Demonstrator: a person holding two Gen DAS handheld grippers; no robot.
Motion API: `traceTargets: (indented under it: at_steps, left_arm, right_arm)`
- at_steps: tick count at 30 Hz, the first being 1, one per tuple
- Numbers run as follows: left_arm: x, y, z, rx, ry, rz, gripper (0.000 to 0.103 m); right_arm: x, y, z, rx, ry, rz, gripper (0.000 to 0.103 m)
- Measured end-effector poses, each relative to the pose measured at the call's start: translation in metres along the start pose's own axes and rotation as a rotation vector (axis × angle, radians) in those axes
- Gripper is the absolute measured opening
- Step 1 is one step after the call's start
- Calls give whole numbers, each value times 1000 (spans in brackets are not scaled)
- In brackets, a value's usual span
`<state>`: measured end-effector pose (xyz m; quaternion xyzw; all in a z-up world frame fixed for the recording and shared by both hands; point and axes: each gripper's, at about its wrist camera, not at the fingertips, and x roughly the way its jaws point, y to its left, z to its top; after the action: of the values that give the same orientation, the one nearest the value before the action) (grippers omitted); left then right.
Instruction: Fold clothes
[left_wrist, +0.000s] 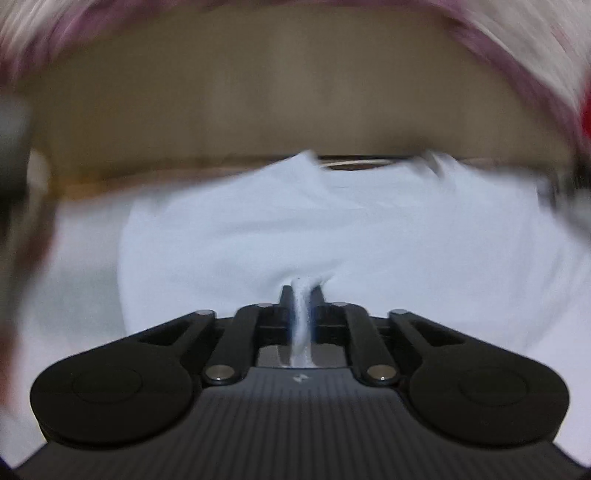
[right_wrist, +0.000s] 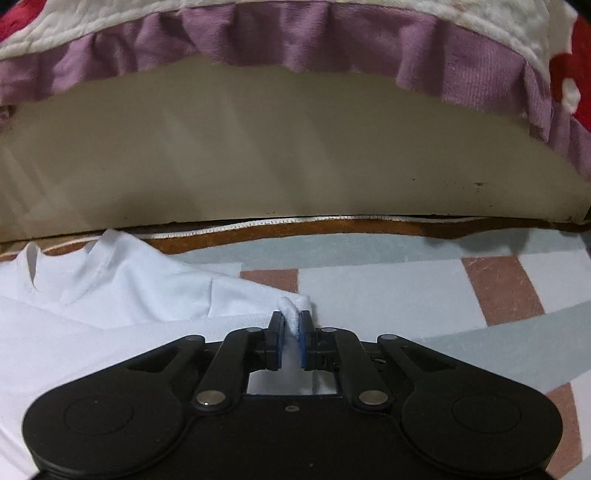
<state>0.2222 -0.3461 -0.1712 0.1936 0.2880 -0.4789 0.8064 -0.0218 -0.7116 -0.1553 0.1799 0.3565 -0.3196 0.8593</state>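
A white T-shirt (left_wrist: 332, 221) lies spread on a patterned mat, its neck opening toward the far side. The left wrist view is blurred by motion. My left gripper (left_wrist: 302, 293) is shut on a pinched ridge of the shirt's cloth, which runs back between the fingers. In the right wrist view the same white T-shirt (right_wrist: 122, 288) lies to the left, collar near the mat's far edge. My right gripper (right_wrist: 290, 317) is shut on a bunched edge of the shirt, with its blue pads (right_wrist: 305, 332) pressed against the fabric.
The mat (right_wrist: 406, 291) has pale blue and white fields with brownish-red squares and an orange-brown border (right_wrist: 332, 227). Beyond it rises a beige panel (right_wrist: 295, 147), with a purple frilled cloth (right_wrist: 295, 40) and white quilted bedding hanging over its top. Something red (right_wrist: 580, 74) shows at the right.
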Motion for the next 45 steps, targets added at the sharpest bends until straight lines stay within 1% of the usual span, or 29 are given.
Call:
traceTargets:
  at_steps: [1, 3, 5, 7, 8, 9, 10, 11, 13, 14, 15, 16, 17, 18, 19, 20, 22, 24, 26, 27, 28, 29, 31, 32, 35, 39, 41, 43, 45]
  left_arm:
    - [-7, -7, 4, 41, -31, 37, 6]
    - [-16, -7, 11, 17, -82, 93, 7]
    - [-17, -9, 15, 28, -97, 185, 9]
    - [-15, -19, 13, 69, -87, 269, 24]
    - [-16, -22, 10, 76, -90, 237, 40]
    - [-20, -25, 5, 81, -102, 196, 47]
    - [-23, -28, 0, 87, -110, 163, 47]
    - [-23, -31, -5, 97, -101, 154, 47]
    - [-18, -35, -13, 103, -66, 135, 47]
    - [-15, -34, -17, 93, -41, 132, 47]
    - [-14, -32, -23, 79, -16, 150, 47]
    - [-15, -26, -28, 53, -7, 179, 48]
    - [-20, -18, -32, 10, -6, 201, 50]
    - [-24, -9, -35, -32, -5, 221, 50]
    - [-30, -1, -38, -69, -2, 230, 51]
    - [-35, 8, -41, -106, 0, 240, 51]
    - [-43, 24, -44, -179, 23, 261, 51]
    - [-51, 38, -47, -215, 56, 232, 51]
    - [-64, 49, -49, -239, 39, 241, 51]
    - [-69, 56, -49, -264, 38, 245, 51]
    - [-73, 64, -49, -301, 42, 241, 51]
    - [-76, 72, -50, -343, 47, 227, 51]
    - [-82, 86, -53, -430, 56, 195, 51]
    - [-84, 92, -55, -464, 59, 184, 51]
    - [-85, 98, -59, -524, 53, 115, 51]
    - [-75, 84, -61, -511, 12, -30, 51]
    - [-70, 73, -60, -464, -15, -60, 52]
    - [-62, 62, -59, -429, -20, -74, 55]
    - [-53, 56, -57, -457, 1, -111, 55]
  right_arm:
    - [0, 3, 0, -26, -1, -16, 8]
    - [-4, 8, 2, -59, -12, -45, 8]
    - [-7, 11, 5, -72, -25, -74, 7]
    - [-9, 18, 4, -110, -9, -216, 8]
    - [-10, 22, 3, -128, -1, -286, 12]
    - [-18, 22, 0, -102, -20, -236, 17]
    - [-27, 23, -3, -77, -40, -186, 18]
    - [-36, 24, -6, -52, -59, -136, 17]
    - [-51, 34, -20, -97, -78, -36, 23]
    - [-58, 39, -27, -120, -87, 14, 24]
    - [-65, 44, -34, -143, -96, 64, 25]
    - [-66, 49, -42, -180, -87, 101, 29]
    - [-64, 53, -51, -220, -58, 104, 33]
    - [-62, 56, -60, -261, -28, 106, 33]
    - [-60, 57, -69, -306, -25, 75, 33]
    - [-58, 58, -79, -352, -23, 43, 38]
    - [-64, 55, -94, -415, -93, 16, 45]
    - [-66, 48, -102, -402, -128, 13, 47]
    - [-64, 38, -99, -312, -122, 42, 49]
    - [-63, 33, -97, -261, -109, 48, 51]
    - [-62, 28, -95, -210, -97, 53, 57]
    - [-64, 31, -96, -207, -95, 47, 60]
    - [-66, 35, -97, -201, -91, 34, 62]
    - [-68, 37, -98, -198, -90, 28, 65]
    - [-72, 43, -100, -189, -84, 8, 69]
    - [-78, 52, -103, -177, -76, -17, 69]
    - [-81, 56, -104, -171, -73, -30, 69]
    - [-78, 70, -102, -186, -64, -12, 70]
    - [-77, 79, -95, -183, -73, -7, 70]
